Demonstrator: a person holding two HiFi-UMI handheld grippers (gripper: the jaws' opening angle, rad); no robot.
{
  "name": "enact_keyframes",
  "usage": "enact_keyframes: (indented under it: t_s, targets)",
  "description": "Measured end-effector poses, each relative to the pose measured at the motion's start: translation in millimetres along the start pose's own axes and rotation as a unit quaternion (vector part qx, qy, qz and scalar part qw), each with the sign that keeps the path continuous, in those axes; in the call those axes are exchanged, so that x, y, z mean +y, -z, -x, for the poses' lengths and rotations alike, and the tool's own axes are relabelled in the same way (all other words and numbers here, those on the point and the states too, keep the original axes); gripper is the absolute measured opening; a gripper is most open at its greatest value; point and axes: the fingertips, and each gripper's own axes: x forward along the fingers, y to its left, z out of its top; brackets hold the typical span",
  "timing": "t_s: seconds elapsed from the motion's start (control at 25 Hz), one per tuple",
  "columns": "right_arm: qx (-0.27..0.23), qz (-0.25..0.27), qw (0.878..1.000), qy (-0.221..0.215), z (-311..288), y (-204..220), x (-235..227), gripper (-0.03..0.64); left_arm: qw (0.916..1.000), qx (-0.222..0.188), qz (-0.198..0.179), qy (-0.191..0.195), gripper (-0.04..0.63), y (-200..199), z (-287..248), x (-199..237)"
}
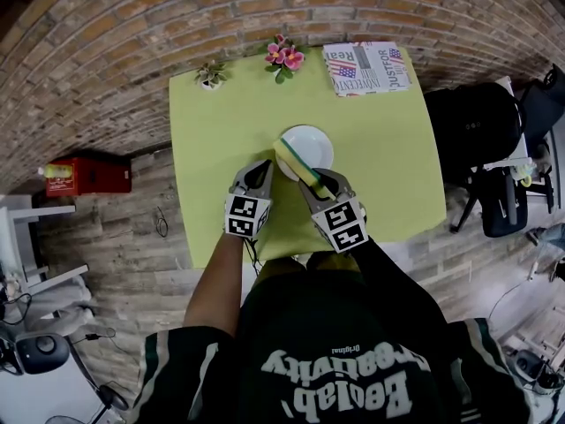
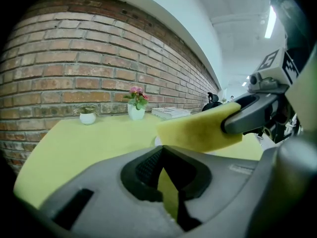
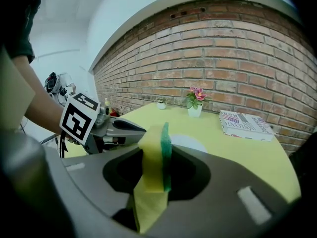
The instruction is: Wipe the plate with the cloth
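Observation:
A white plate [image 1: 314, 139] sits mid-table on the yellow-green tabletop [image 1: 212, 148]. The cloth is a yellow sponge with a green scouring face [image 1: 296, 162]. My right gripper [image 1: 316, 181] is shut on it and holds it over the plate's near-left rim. In the right gripper view the sponge [image 3: 157, 157] stands on edge between the jaws, with the plate [image 3: 192, 143] just beyond. My left gripper [image 1: 263, 171] hovers left of the plate, its jaws together on nothing. From the left gripper [image 2: 166, 165] view the sponge [image 2: 198, 130] hangs just ahead to the right.
A pot of pink flowers [image 1: 284, 57], a small potted plant [image 1: 210, 76] and a stack of newspapers [image 1: 366, 67] line the table's far edge by the brick wall. A red box [image 1: 84, 175] lies on the floor left; black chairs [image 1: 481, 131] stand right.

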Motion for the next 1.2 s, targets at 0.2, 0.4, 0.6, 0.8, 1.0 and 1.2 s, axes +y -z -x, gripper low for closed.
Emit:
enact_keyframes:
  t_s: [0.2, 0.4, 0.6, 0.8, 1.0, 1.2]
  targets:
    - [0.008, 0.003, 1.0, 0.017, 6.6, 6.4, -12.9, 0.132, 1.0, 0.002, -0.002, 0.0, 0.002, 0.6, -0.3, 0.3]
    - [0.012, 0.007, 0.999, 0.046, 15.0, 13.4, -28.7, 0.13, 1.0, 0.004, -0.002, 0.001, 0.002, 0.8, -0.4, 0.6]
    - [0.017, -0.001, 0.998, 0.068, 24.2, 19.0, -43.7, 0.13, 1.0, 0.004, -0.003, 0.005, 0.002, 0.4, -0.1, -1.0]
    - [0.029, -0.004, 0.995, 0.098, 33.5, 26.6, -58.7, 0.131, 1.0, 0.002, -0.003, 0.009, 0.002, 0.3, -0.4, -1.4]
    - [0.03, -0.002, 0.992, 0.123, 44.7, 28.9, -70.2, 0.13, 0.9999, 0.002, -0.004, 0.012, 0.002, 0.6, 0.4, -2.1]
    - [0.033, -0.012, 0.988, 0.149, 53.8, 31.0, -82.5, 0.13, 0.9999, 0.003, -0.005, 0.014, 0.002, 1.3, 0.3, -2.5]
